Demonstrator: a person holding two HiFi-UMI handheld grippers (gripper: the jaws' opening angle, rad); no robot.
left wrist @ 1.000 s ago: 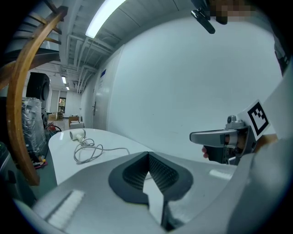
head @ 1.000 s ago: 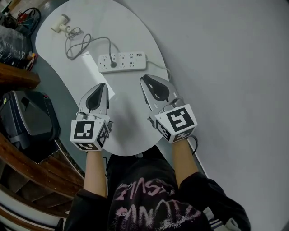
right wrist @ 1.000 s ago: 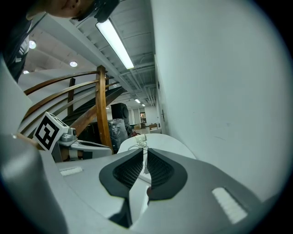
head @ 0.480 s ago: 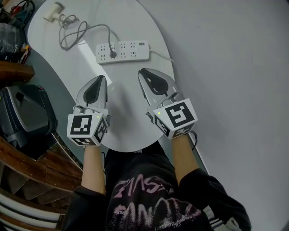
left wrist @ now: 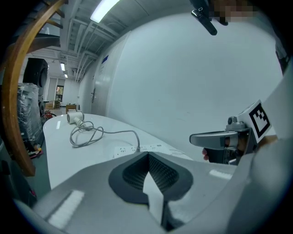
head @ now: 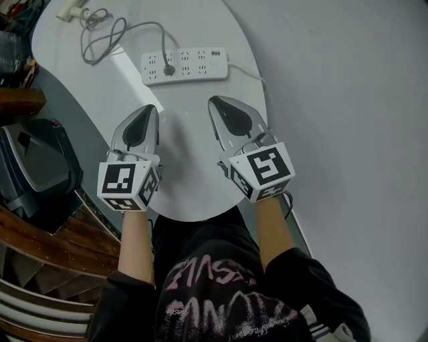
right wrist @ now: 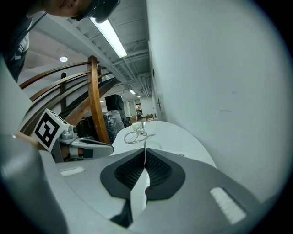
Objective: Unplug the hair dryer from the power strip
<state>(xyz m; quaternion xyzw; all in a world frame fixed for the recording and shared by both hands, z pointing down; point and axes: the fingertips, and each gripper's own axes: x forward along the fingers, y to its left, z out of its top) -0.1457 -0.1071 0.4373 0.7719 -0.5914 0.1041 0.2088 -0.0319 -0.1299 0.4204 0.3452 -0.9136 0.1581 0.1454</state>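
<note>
White oval desk [head: 187, 174] fills most of the view. Way up in the upper left corner sits the hair dryer [head: 70, 11]. Its cord [head: 107, 37] loops right to a plug [head: 170, 69] seated in the power strip [head: 184, 65] at top centre. Lower down, the left claw [head: 148, 108] and right claw [head: 214, 100] hover over bare desk, jaws pinched together on nothing. Looks like the approach step to me. Next move needs one claw opened around that plug, probably with the other pinning the strip.

White oval table [head: 186, 175], pale wall [left wrist: 183, 82], wooden railing [right wrist: 95, 100].

head overhead; gripper cameras low, tableward
</note>
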